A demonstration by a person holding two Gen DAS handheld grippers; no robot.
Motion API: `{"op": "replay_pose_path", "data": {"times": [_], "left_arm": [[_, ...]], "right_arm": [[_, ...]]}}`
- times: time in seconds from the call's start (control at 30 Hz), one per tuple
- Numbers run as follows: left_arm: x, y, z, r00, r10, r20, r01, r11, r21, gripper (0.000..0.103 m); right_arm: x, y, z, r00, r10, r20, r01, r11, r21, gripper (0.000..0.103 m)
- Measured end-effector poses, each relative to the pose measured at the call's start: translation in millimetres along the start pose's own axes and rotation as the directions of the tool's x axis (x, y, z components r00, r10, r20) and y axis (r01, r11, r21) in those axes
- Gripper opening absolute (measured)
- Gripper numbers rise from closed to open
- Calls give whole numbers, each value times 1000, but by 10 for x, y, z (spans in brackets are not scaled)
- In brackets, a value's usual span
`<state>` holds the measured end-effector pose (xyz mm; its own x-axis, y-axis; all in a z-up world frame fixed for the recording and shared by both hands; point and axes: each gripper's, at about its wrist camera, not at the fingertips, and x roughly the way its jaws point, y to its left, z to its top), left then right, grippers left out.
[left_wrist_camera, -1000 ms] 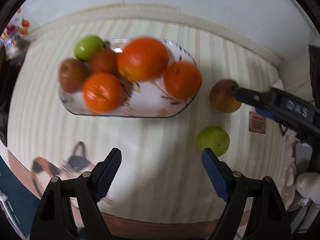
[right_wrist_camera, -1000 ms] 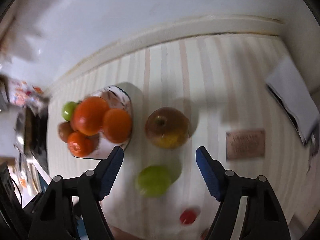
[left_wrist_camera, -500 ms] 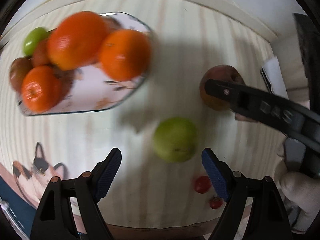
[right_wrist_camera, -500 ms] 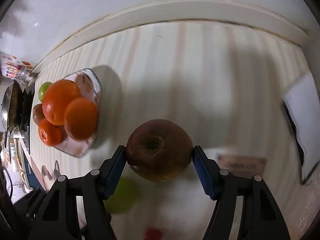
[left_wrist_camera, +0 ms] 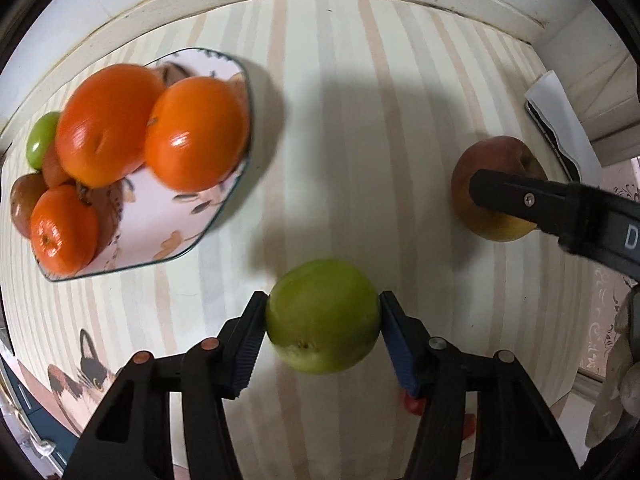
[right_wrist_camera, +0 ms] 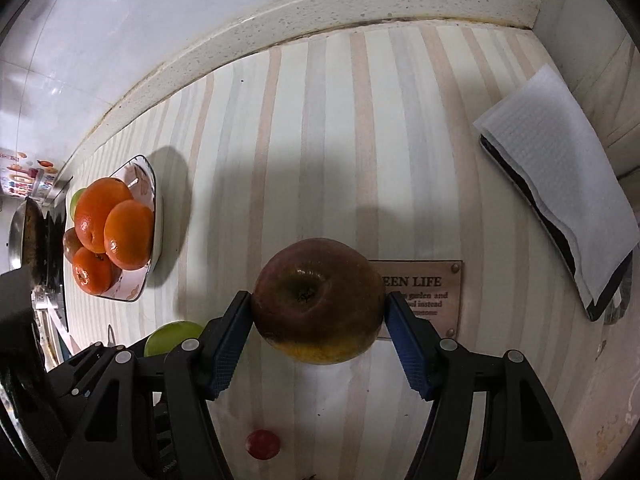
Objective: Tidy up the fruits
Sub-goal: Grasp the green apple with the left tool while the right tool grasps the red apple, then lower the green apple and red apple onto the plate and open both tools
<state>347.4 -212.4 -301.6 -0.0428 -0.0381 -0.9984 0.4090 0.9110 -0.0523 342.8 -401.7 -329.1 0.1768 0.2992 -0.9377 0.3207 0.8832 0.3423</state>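
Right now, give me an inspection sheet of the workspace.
Surface: striped beige tablecloth with a cat print at the near left edge.
Job's things: round green apple and red-brown apple, each gripped; patterned ceramic plate holds three oranges and other fruit.
Clutter: small red cherry tomato; brass plaque; folded white paper towel on a dark tray.
Grippers: left hand-held gripper shut on green apple; right hand-held gripper shut on red-brown apple.
Cables: nothing seen.
Surroundings: white wall, metal pan at left.

- Left gripper (left_wrist_camera: 322,326): both blue pads press the sides of a green apple (left_wrist_camera: 322,316).
- Right gripper (right_wrist_camera: 319,318): jaws clamp a red apple (right_wrist_camera: 319,306) from either side.
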Motion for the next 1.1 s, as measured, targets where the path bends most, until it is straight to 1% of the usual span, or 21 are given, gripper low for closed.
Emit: {"op": "replay_pose_path", "data": {"times": [0.1, 0.27, 0.33, 0.5, 0.6, 0.67, 0.7, 0.8, 0.87, 0.97, 1.03, 1.1], "left_arm": [[-114, 173, -91, 1000, -1, 18, 2, 1000, -24, 53], [-374, 490, -224, 998, 0, 63, 5, 997, -74, 53], [-523, 704, -301, 996, 0, 87, 9, 995, -104, 53], [-941, 1094, -438, 989, 5, 151, 23, 983, -185, 53], [-1113, 1436, -453, 983, 14, 183, 31, 970, -241, 53], [-1109, 1606, -397, 981, 35, 192, 18, 963, -268, 53], [-1092, 1692, -348, 981, 55, 188, 0, 960, -282, 53], [-988, 1926, -226, 980, 99, 171, -38, 944, -328, 53], [-873, 2095, -166, 983, 112, 145, -54, 934, -354, 53], [-731, 2331, -127, 987, 109, 118, -54, 916, -398, 53], [-656, 2455, -117, 988, 104, 112, -48, 908, -415, 53], [-579, 2533, -118, 991, 86, 101, -35, 905, -423, 53]], "right_arm": [[-14, 104, 2, 1000, 22, 2, -22, 1000, -9, 70], [-55, 411, 25, 998, 62, 8, -62, 997, -45, 70], [-85, 543, 43, 996, 83, 12, -82, 995, -62, 70], [-188, 880, 109, 991, 136, 15, -134, 985, -107, 70], [-268, 1098, 211, 985, 171, 24, -166, 977, -133, 70], [-300, 1259, 324, 982, 185, 37, -178, 973, -148, 70], [-298, 1358, 411, 981, 190, 46, -181, 971, -157, 70], [-231, 1578, 626, 982, 181, 56, -168, 970, -177, 70], [-145, 1754, 780, 988, 141, 61, -125, 970, -209, 70], [22, 1936, 921, 996, 73, 57, -57, 965, -255, 70], [131, 2027, 975, 998, 33, 50, -17, 958, -285, 70], [201, 2076, 973, 999, 11, 50, 5, 953, -302, 70]]}}
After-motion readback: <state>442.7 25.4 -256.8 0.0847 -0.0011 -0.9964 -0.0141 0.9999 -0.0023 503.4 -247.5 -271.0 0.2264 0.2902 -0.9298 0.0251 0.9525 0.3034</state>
